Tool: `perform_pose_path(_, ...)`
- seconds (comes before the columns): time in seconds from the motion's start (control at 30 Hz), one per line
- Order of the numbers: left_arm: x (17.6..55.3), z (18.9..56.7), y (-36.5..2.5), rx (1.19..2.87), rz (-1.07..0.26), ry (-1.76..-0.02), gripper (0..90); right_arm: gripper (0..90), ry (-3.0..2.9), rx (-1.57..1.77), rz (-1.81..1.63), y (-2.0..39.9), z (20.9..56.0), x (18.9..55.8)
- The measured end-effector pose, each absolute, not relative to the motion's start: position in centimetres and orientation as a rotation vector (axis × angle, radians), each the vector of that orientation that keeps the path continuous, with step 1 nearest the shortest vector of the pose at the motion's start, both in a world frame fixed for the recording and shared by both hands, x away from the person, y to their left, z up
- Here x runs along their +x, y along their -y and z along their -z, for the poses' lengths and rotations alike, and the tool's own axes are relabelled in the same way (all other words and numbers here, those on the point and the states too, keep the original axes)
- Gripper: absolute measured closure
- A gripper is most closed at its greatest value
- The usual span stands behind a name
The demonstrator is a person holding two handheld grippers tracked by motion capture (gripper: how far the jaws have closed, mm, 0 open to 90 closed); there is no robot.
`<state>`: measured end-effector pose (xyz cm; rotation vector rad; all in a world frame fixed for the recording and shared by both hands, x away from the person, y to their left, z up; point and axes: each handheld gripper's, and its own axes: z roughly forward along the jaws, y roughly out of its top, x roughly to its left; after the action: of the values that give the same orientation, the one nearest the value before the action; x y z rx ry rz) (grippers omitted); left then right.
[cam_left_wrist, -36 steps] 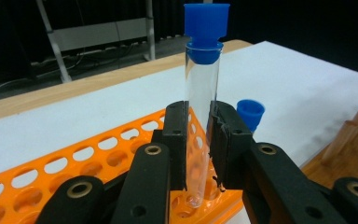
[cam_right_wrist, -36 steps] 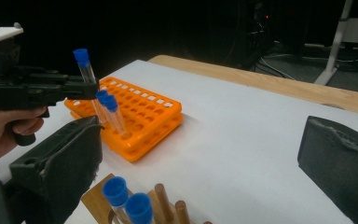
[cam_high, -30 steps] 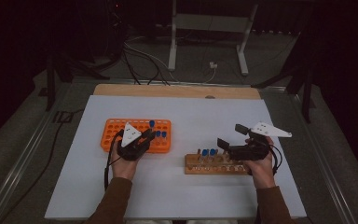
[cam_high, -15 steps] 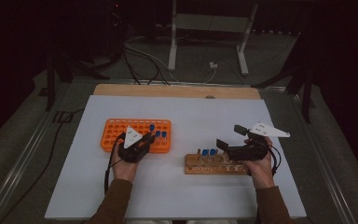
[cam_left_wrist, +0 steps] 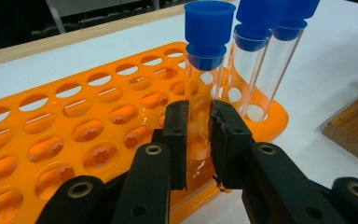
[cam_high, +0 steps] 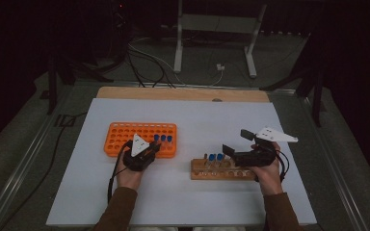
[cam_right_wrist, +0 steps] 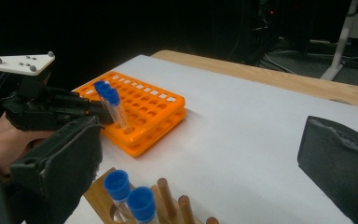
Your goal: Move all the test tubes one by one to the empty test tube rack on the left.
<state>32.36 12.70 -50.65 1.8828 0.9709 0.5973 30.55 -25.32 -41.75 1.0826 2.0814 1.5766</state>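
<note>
Left gripper (cam_left_wrist: 198, 140) clamped on capped tube (cam_left_wrist: 204, 70)

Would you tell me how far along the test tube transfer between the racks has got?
Two blue-capped tubes already stand in the wooden rack. The left gripper is shut on one tube in the orange rack; two more tubes stand beside it. The right gripper waits open by the wooden rack.

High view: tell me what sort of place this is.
Probably a lab-style recording setup, not a working lab: a white table in a dark room, an orange test-tube rack and a wooden rack holding blue-capped tubes, cables and a metal stand on the floor behind.
</note>
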Motion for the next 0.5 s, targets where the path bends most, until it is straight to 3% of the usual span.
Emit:
perform_pose_path(0.3, 32.41, 50.48, -12.86, 1.868, -0.554, -1.001, 77.0, 0.0, -2.093, 1.068, -1.577, 25.06, 41.83, 30.52)
perform_pose_path(0.5, 32.20, 49.86, -13.39, 1.847, -0.515, -1.016, 67.3, 0.0, -2.091, 1.074, -1.585, 25.20, 41.86, 30.48)
